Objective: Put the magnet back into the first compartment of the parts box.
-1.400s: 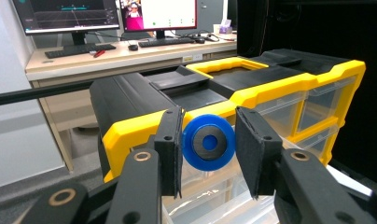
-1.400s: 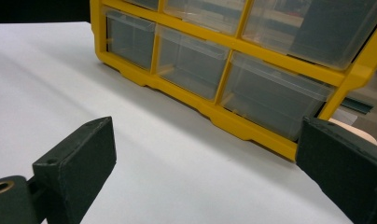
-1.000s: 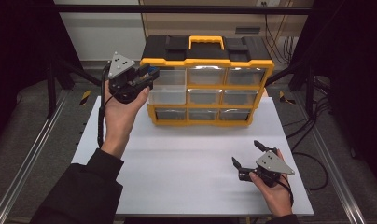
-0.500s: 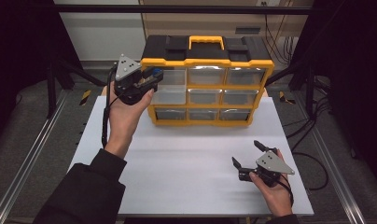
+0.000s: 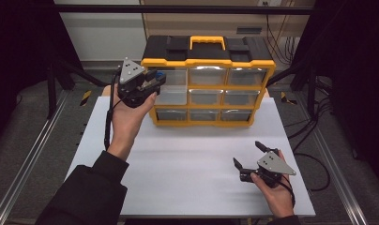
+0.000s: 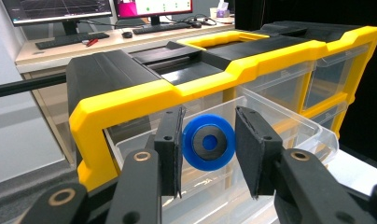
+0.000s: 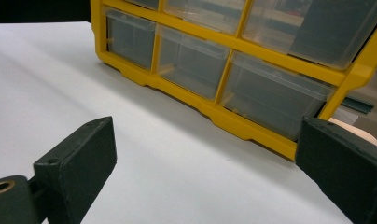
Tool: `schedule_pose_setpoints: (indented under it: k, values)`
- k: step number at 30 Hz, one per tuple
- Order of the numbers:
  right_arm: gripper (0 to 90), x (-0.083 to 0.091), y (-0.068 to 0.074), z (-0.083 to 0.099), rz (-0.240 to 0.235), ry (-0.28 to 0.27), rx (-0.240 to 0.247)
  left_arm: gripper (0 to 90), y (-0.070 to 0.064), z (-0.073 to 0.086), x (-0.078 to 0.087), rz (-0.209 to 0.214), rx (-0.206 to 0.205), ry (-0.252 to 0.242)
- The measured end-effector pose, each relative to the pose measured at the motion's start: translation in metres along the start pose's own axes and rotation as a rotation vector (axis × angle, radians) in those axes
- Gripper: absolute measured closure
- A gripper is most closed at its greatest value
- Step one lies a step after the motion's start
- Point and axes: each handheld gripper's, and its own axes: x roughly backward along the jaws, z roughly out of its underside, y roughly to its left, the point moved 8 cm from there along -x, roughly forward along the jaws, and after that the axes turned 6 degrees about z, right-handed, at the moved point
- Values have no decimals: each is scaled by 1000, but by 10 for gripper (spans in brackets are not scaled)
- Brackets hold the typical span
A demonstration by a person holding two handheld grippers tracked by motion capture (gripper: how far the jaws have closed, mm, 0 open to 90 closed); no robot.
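**Inspector:** What is recorded of the largest items?

**Recorder:** A white table [image 5: 192, 164] is noted, with a yellow and black organizer [image 5: 208, 79] stood at its far side, nine clear drawers in three rows. The top-left drawer [image 5: 171, 91] is found pulled out; the others are seen shut and, so far as can be told through the plastic, nothing is made out inside them.

**Inspector:** And what has changed?

**Recorder:** Over the last second the left gripper [image 6: 207, 149] has been carried rightward, from beside the cabinet's corner to above the open drawer. A blue wheel [image 6: 208, 142] with a dark hub is seen between its jaws, which are set narrowly; contact on both pads cannot be confirmed. The wheel is placed over the drawer's mouth, not yet inside. It is judged that a release into the drawer is being prepared.

**Inspector:** The other hand?

**Recorder:** The right gripper [image 5: 248, 154] is left unmoved near the table's front right, jaws spread wide, nothing held.
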Motion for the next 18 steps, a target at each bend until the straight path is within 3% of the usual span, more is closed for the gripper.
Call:
schedule_pose_setpoints:
  k: [5, 11, 14, 18]
  values:
    - [62, 0, 1, 0, -5, 2, 3, 622, 1, 1, 0, -4, 7, -2]
    - [59, 0, 1, 0, -6, 6, -1, 614, 1, -1, 1, -3, -24, -14]
    - [57, 0, 0, 0, -2, 1, 2, 514, 2, -4, 3, -20, -35, -35]
    - [56, 0, 1, 0, -4, 2, 2, 448, -2, -11, 8, -14, -47, -77]
